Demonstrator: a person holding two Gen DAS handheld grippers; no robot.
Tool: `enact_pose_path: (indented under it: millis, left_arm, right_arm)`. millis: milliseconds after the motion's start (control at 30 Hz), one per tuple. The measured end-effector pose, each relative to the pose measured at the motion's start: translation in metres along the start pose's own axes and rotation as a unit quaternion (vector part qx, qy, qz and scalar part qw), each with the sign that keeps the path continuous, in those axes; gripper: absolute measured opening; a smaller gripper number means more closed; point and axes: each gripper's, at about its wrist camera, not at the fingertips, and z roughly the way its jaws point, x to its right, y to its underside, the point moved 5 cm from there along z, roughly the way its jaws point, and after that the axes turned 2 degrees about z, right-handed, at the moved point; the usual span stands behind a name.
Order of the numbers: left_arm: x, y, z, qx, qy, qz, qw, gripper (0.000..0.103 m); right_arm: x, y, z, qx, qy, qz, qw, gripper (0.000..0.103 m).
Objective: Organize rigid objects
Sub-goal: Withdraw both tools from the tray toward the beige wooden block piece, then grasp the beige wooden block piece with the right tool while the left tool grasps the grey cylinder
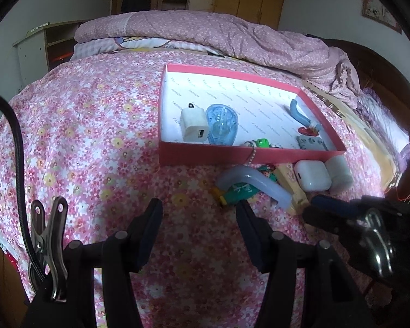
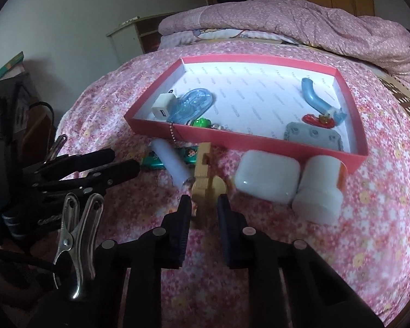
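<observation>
Straddling the wooden piece [image 2: 205,175] on the bedspread just before the box [image 2: 352,161], we hold our right gripper [image 2: 204,205] with fingers apart, its long axis running straight ahead between them (left gripper [image 1: 199,210], also spread, hangs farther off).

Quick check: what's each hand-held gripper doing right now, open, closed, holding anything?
Left hand-held gripper: open wide, empty, above the bedspread.
Right hand-held gripper: open, fingers either side of the wooden piece, not yet closed on it.
</observation>
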Motion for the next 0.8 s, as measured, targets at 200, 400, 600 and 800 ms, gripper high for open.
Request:
enact_pose_path:
  millis: [200, 400, 600, 800]
  left_arm:
    - [-0.005, 0.001, 0.001, -0.001, 0.003, -0.009, 1.0, 0.059]
    - [-0.005, 0.001, 0.0, -0.001, 0.007, -0.008, 0.9999, 0.059]
    - [0.007, -0.002, -0.004, 0.002, 0.018, 0.01, 0.9998, 0.06]
    - [0.03, -0.003, -0.001, 0.003, 0.031, 0.05, 0.9982, 0.077]
  right_arm:
    - [-0.006, 0.0, 0.005, 0.003, 0.024, -0.027, 0.999, 0.012]
    - [-0.005, 0.001, -0.004, 0.012, 0.019, -0.022, 1.0, 0.012]
    - [0.004, 0.009, -0.021, 0.014, 0.023, -0.019, 0.999, 0.012]
    - [0.027, 0.028, -0.029, -0.012, 0.034, 0.004, 0.999, 0.012]
